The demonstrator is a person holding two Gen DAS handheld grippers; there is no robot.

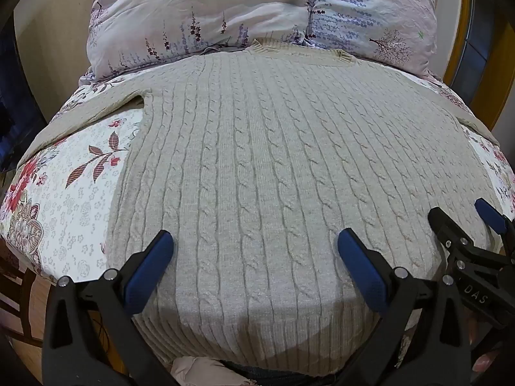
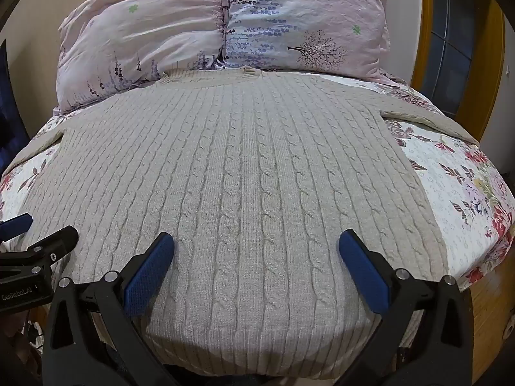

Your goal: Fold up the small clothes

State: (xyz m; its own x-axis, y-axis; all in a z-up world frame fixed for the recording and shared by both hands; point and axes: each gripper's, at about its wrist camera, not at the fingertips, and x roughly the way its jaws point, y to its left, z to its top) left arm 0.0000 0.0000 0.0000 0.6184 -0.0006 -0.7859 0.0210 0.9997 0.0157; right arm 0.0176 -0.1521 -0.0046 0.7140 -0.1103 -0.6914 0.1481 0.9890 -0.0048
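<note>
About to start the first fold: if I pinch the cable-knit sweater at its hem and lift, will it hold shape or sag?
The sweater will probably sag; it lies limp, following the bed's curve. Its thick cable knit suggests some weight, so the lifted edge may stretch. The textured wool likely grips the blue pads of the open right hand-held gripper well.

One sweater [image 1: 273, 167], two pillows [image 2: 141, 41] [image 2: 305, 22] (floral), two grippers [image 1: 254, 257] [image 2: 256, 257].

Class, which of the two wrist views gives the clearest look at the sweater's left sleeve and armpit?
The left wrist view: the left sleeve runs out over the floral bedspread, its armpit notch plainly open. The right wrist view shows only a sliver of it at the picture's far left edge.
</note>
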